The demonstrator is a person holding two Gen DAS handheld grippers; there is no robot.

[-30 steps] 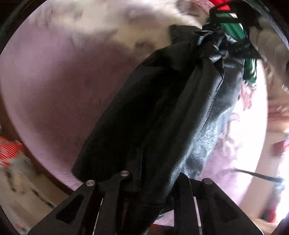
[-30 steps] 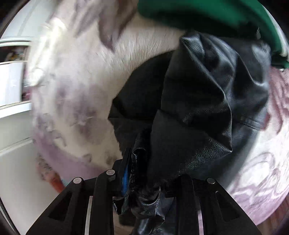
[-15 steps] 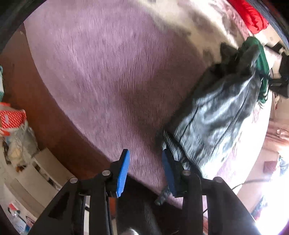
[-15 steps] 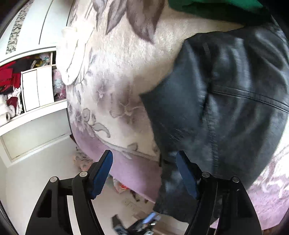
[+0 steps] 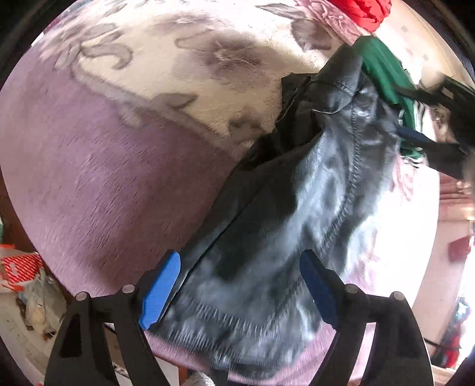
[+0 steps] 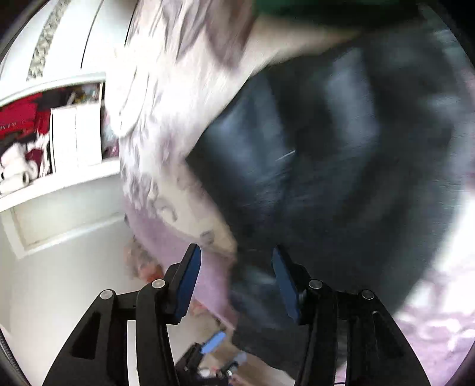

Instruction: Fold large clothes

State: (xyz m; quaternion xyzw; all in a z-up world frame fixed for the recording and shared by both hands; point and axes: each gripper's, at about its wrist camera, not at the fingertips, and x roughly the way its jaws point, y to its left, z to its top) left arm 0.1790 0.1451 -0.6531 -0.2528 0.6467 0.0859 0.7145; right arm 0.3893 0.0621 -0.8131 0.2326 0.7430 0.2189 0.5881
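- Left claw [image 5: 239, 292]: jaws spread wide, holding nothing. The black leather garment [image 5: 297, 225] lies straight ahead of it, and its hem edge shows between the two blue pads [image 5: 160, 289], just under them.
- Long axis of the garment, left view: runs from the near hem up and to the right, away from my left claw, toward a green garment [image 5: 386, 74] at the far end.
- It rests on the purple and cream floral blanket [image 5: 112, 178], near the blanket's close edge.
- Right claw [image 6: 236, 285]: jaws also apart, empty. The garment's near corner [image 6: 252, 276] sits between the pads; the bulk lies up and right. View is blurred.
- Judgement: both claws are about equally near the hem; a pinch at each corner looks like the next call.
- Count: one black garment, one green, one red [image 5: 362, 12] at the far edge, one blanket, two claws.
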